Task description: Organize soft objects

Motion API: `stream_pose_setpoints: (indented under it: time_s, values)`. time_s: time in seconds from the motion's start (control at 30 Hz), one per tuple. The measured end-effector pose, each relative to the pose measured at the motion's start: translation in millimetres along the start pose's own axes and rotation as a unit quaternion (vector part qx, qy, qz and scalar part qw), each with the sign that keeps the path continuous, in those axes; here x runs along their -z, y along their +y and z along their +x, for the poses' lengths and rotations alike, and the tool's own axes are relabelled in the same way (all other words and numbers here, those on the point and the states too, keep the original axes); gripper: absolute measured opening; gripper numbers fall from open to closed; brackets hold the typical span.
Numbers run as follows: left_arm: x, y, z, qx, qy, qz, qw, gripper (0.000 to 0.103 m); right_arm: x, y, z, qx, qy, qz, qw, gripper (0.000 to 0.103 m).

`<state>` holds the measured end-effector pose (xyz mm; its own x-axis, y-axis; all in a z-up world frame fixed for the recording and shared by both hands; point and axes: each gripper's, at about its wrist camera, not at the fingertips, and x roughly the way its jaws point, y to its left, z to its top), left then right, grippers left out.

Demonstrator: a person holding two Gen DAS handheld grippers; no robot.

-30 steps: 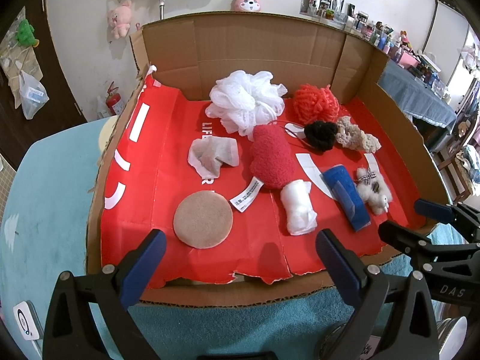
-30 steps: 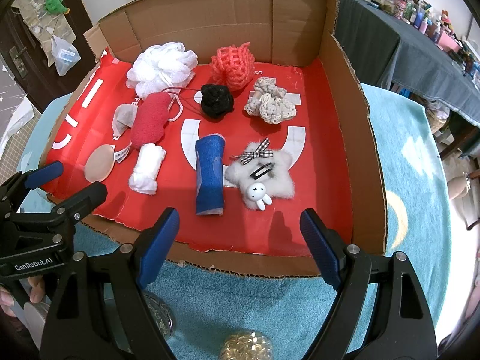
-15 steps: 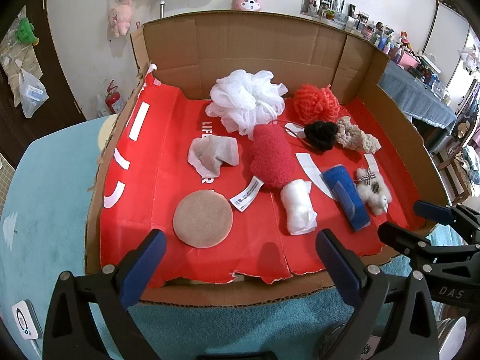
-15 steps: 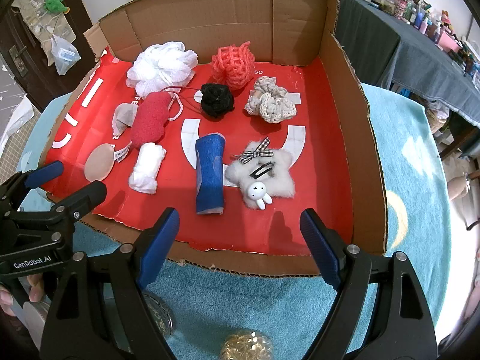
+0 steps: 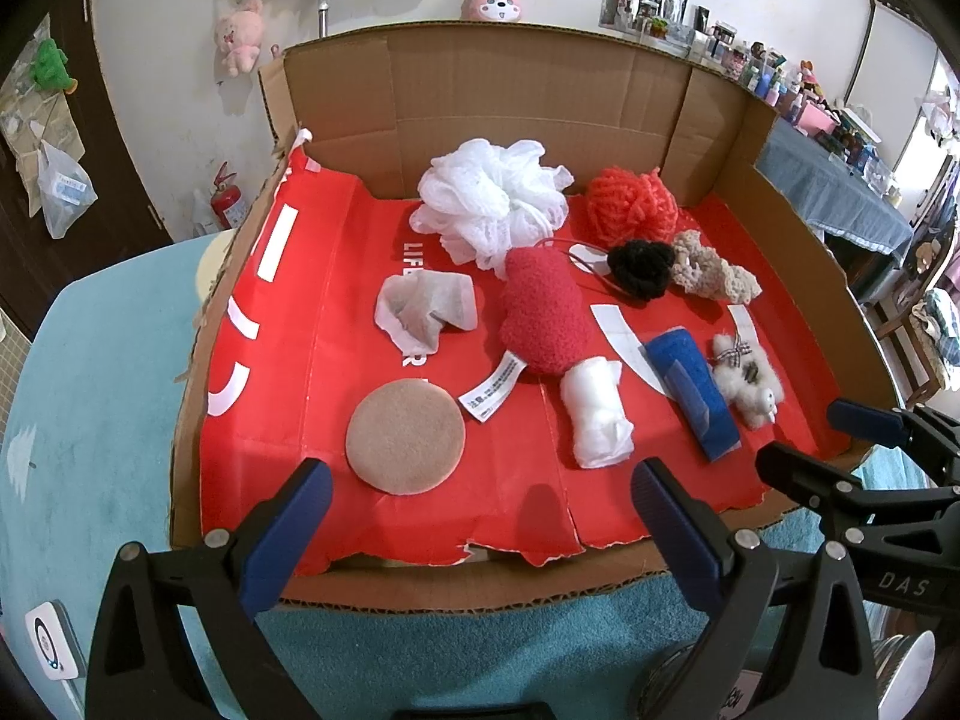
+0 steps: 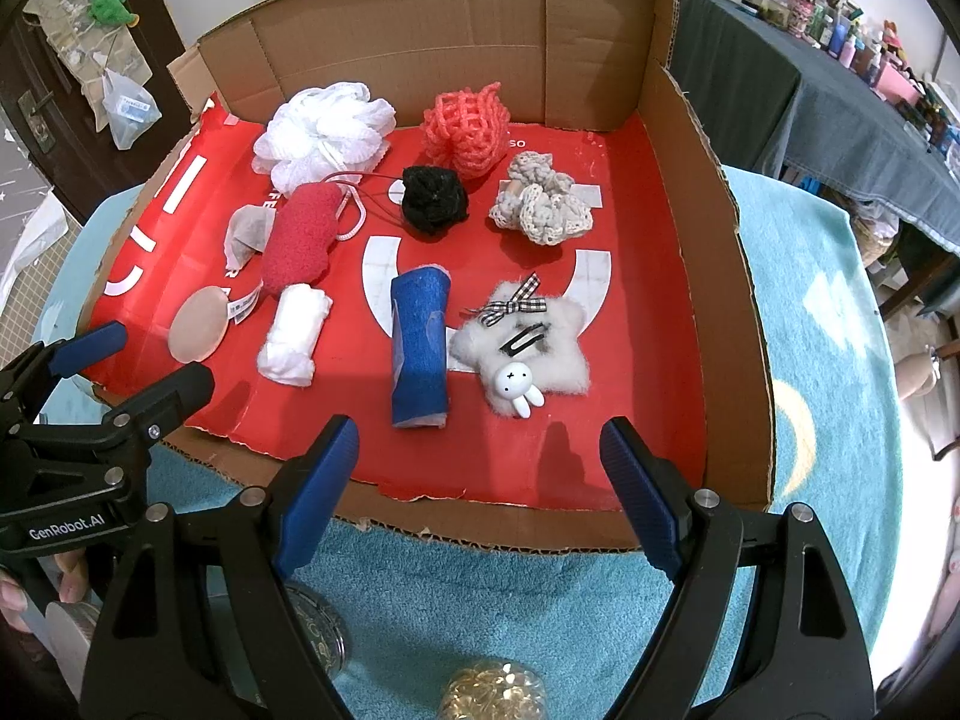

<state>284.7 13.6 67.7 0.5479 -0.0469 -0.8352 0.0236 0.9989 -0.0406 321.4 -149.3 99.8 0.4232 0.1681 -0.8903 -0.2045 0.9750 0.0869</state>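
Observation:
A shallow cardboard box (image 5: 522, 78) with a red liner holds several soft objects: a white mesh puff (image 5: 489, 204), red yarn ball (image 5: 630, 204), black scrunchie (image 5: 641, 267), beige crochet scrunchie (image 5: 711, 270), red fuzzy pouch (image 5: 543, 315), tan round pad (image 5: 405, 435), white roll (image 5: 594, 411), blue roll (image 6: 420, 345), fluffy bunny clip (image 6: 525, 351). My left gripper (image 5: 480, 516) is open and empty at the box's near edge, by the pad. My right gripper (image 6: 480, 474) is open and empty at the near edge, before the blue roll.
The box sits on a teal towel (image 6: 828, 360). A crumpled mesh bag (image 5: 423, 309) lies in the box. A round tin (image 6: 318, 642) and a gold lid (image 6: 492, 690) lie on the towel below my right gripper. A cloth-covered table (image 6: 798, 90) stands at right.

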Motion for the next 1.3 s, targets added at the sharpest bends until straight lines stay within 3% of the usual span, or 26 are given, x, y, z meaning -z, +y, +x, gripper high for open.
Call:
stream_pose_setpoints:
  time_s: [0.13, 0.4, 0.7, 0.77, 0.87, 1.07, 1.3]
  values:
    - [0, 1, 1, 0.007, 0.002, -0.004, 1.0000, 0.101, 1, 0, -1, -0.001, -0.004, 0.000, 1.000, 0.082]
    - [3, 7, -24, 0.014, -0.031, -0.020, 0.9992, 0.101, 2, -3, -17, 0.011, -0.029, -0.001, 1.000, 0.082]
    - [27, 10, -110, 0.003, -0.139, -0.018, 0.9901, 0.103, 22, -13, -99, 0.005, -0.110, 0.012, 0.994, 0.082]
    - [42, 7, -128, 0.010, -0.158, -0.012, 0.9874, 0.103, 37, -9, -120, 0.008, -0.135, 0.004, 0.991, 0.083]
    - [68, -2, -147, 0.012, -0.180, 0.008, 0.9835, 0.103, 65, -1, -144, 0.005, -0.167, -0.008, 0.986, 0.098]
    - [124, -18, -165, 0.015, -0.218, 0.020, 0.9757, 0.103, 129, 17, -171, 0.006, -0.220, -0.024, 0.975, 0.098]
    - [166, -26, -135, 0.012, -0.184, 0.017, 0.9828, 0.103, 185, 26, -146, -0.006, -0.211, -0.022, 0.977, 0.099]
